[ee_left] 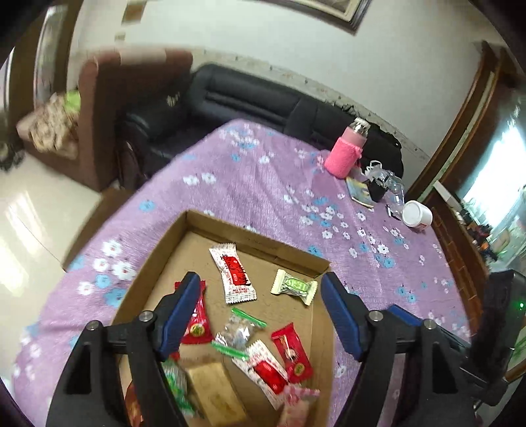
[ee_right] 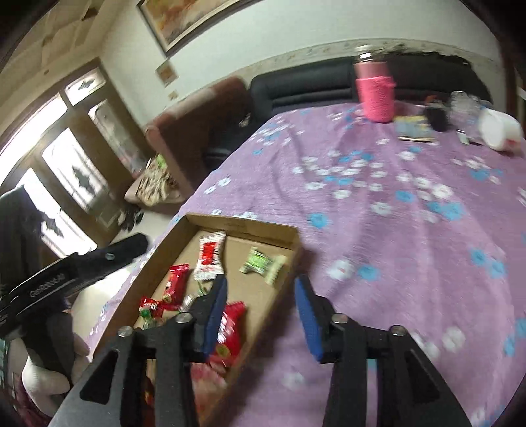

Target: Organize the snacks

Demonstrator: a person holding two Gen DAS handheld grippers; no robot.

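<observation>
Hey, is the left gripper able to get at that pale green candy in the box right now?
Probably yes. The left gripper is open and empty above the cardboard box, and the pale green candy lies alone on the box floor with nothing over it; only the low wall stands close by.

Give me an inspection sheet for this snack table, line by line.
Surface: purple floral tablecloth.
Job's things: open cardboard box holding wrapped snacks, including a white-and-red packet and a pale green candy.
Clutter: pink-sleeved bottle, white jar and small items at the far edge.
Grippers: left hand-held gripper open above the box; right hand-held gripper open over the box's right wall.
Cables: nothing seen.
Surroundings: dark sofa, brown armchair, framed picture.
</observation>
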